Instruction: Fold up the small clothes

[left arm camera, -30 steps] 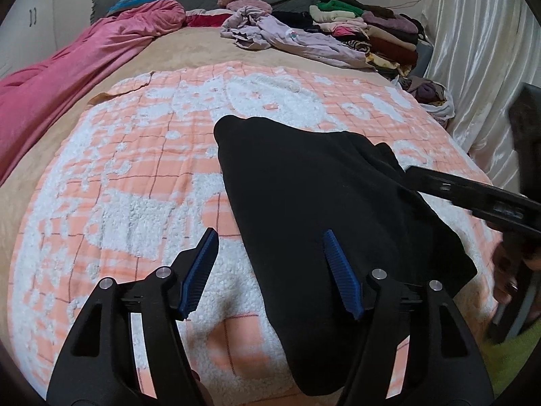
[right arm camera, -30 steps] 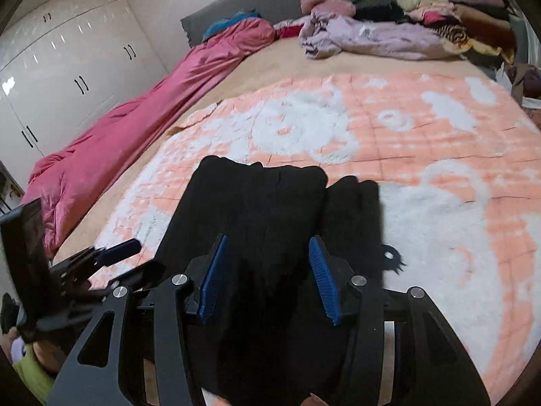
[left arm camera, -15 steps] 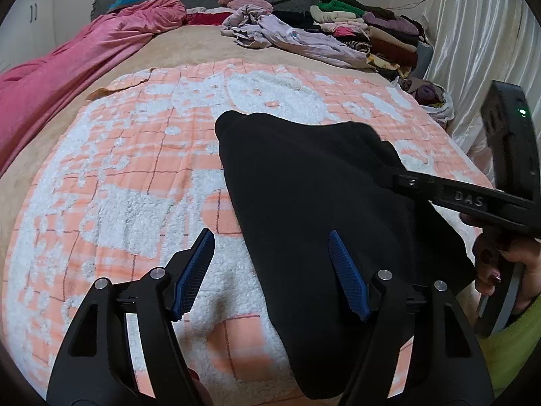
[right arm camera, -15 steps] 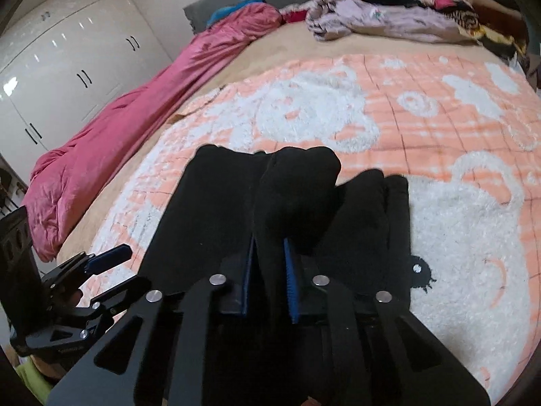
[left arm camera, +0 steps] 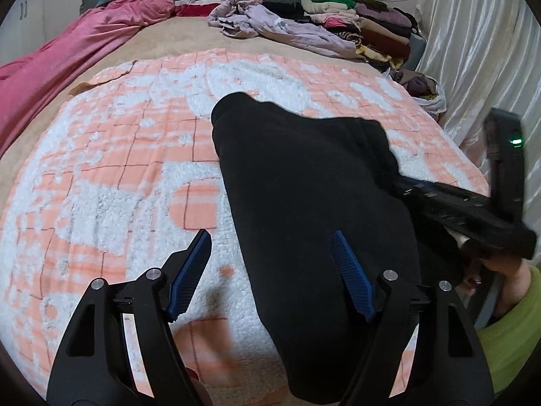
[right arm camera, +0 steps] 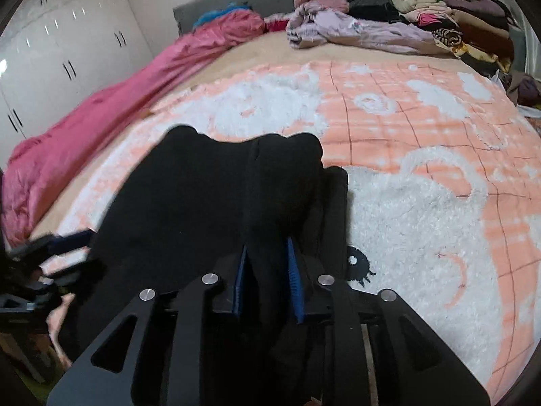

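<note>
One bed fills both views, its tan cover (left arm camera: pixel 189 42) showing past the far edge of one peach-and-white fleece blanket (left arm camera: pixel 111 155) spread across the middle. Plenty of bare blanket lies open left of the garment in the left wrist view, and to its right in the right wrist view. One pink quilt (left arm camera: pixel 67 54) runs along the left edge; one lilac garment (left arm camera: pixel 287 28) lies loose near the headboard, beside one stack of folded clothes (left arm camera: pixel 365 23) by the curtain (left arm camera: pixel 480 50). One black garment (left arm camera: pixel 304 196) lies on the blanket, centre-right, its near end running toward the bed's near edge. Two tools are working. The left gripper (left arm camera: pixel 272 270) is spread wide, one pad over blanket, the other over black cloth, gripping nothing. The right gripper (right arm camera: pixel 267 280) is pinched narrow on a raised fold of the black garment.
</note>
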`<state>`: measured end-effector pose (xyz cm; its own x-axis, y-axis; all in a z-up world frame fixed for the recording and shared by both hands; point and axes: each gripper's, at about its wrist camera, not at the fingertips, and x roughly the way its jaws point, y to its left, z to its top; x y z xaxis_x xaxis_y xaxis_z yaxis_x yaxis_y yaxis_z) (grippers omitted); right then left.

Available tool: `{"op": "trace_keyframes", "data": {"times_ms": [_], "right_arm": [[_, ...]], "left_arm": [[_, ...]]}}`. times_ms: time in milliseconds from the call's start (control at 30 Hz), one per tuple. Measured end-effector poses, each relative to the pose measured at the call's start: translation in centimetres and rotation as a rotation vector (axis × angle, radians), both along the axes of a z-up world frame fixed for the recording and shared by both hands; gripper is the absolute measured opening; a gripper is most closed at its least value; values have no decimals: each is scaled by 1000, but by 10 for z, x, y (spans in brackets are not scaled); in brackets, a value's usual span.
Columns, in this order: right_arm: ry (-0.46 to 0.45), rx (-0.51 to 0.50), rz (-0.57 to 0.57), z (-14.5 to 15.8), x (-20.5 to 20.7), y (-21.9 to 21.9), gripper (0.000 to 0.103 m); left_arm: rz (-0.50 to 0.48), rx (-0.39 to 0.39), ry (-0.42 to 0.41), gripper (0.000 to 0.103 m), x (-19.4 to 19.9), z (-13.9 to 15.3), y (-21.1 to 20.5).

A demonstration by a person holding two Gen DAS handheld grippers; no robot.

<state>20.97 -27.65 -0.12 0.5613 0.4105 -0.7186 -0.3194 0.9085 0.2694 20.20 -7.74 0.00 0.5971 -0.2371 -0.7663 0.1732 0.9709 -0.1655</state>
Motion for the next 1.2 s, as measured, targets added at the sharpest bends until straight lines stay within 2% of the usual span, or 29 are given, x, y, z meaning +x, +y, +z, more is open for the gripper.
{"op": "trace_keyframes", "data": {"times_ms": [67, 133, 300, 500, 600, 667, 767, 867, 967, 1100, 1200], "right_arm": [[-30, 28, -21, 12, -10, -8, 42], [-48, 63, -44, 21, -22, -18, 50], [12, 113, -32, 18, -50, -31, 54], [69, 201, -26, 8, -64, -34, 60], [77, 191, -14, 5, -64, -29, 60], [79, 190, -6, 4, -64, -27, 56], [74, 178, 28, 2, -63, -20, 36], [50, 116, 64, 3, -64, -10, 28], [26, 105, 61, 9, -66, -12, 22], [-38, 89, 44, 27, -75, -25, 21], [-26, 75, 18, 19, -75, -33, 21]], "left_arm": [[1, 9, -8, 67, -2, 0, 1], [5, -4, -8, 67, -3, 0, 4], [11, -16, -14, 66, -6, 2, 7], [16, -9, -13, 67, -9, 2, 7], [17, -2, -15, 67, -9, 2, 6], [20, 4, -17, 67, -11, 2, 5], [21, 3, -16, 66, -10, 2, 5], [20, 6, -19, 66, -10, 2, 5], [7, 9, -21, 66, -10, 5, 1], [-25, 10, -33, 67, -14, 11, -11], [-28, 13, -17, 72, -12, 6, -16]]}}
